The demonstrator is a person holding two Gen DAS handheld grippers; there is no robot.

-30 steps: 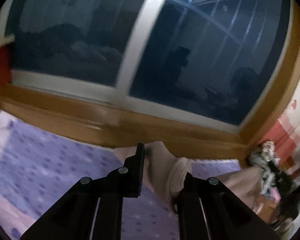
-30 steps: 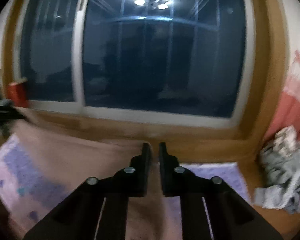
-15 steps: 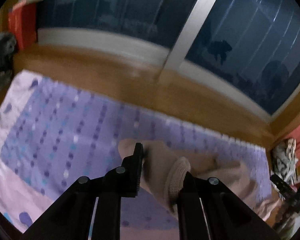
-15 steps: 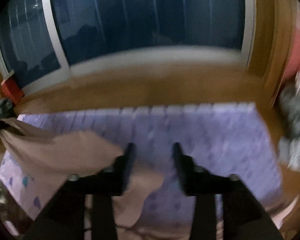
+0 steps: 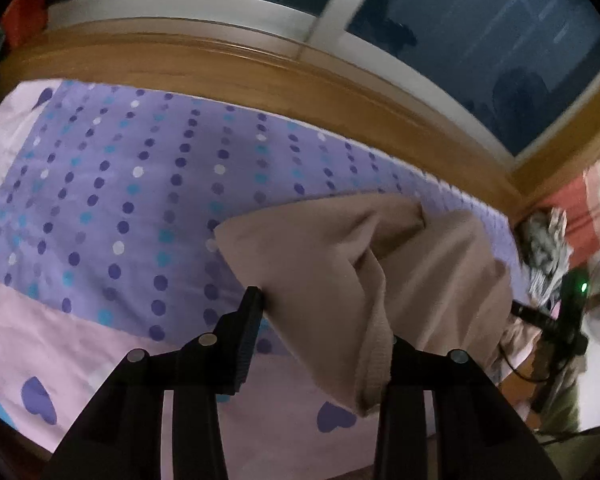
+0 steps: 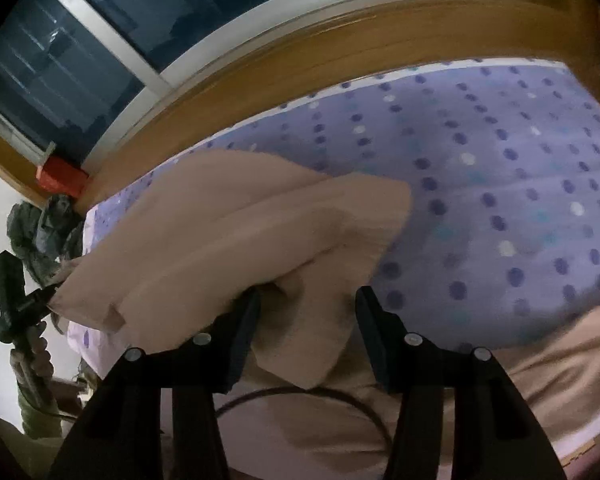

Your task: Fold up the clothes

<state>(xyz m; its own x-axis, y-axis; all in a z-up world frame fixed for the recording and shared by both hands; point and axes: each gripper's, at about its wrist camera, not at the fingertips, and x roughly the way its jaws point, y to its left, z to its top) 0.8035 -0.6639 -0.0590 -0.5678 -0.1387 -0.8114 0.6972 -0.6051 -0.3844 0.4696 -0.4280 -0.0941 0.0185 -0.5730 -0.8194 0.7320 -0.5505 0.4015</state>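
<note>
Dark window glass (image 5: pixel 500 52) and a wooden ledge (image 5: pixel 228 68) run behind the bed, whose purple dotted sheet (image 5: pixel 112 184) carries the tan garment (image 5: pixel 340 264) in a rumpled heap. My left gripper (image 5: pixel 324 320) has its jaws opening with a ribbed hem of the garment draped between them, seemingly resting on the right one. My right gripper (image 6: pixel 308 300) is likewise opening its jaws, a loose corner of the tan garment (image 6: pixel 240 232) lying between them unpinched.
</note>
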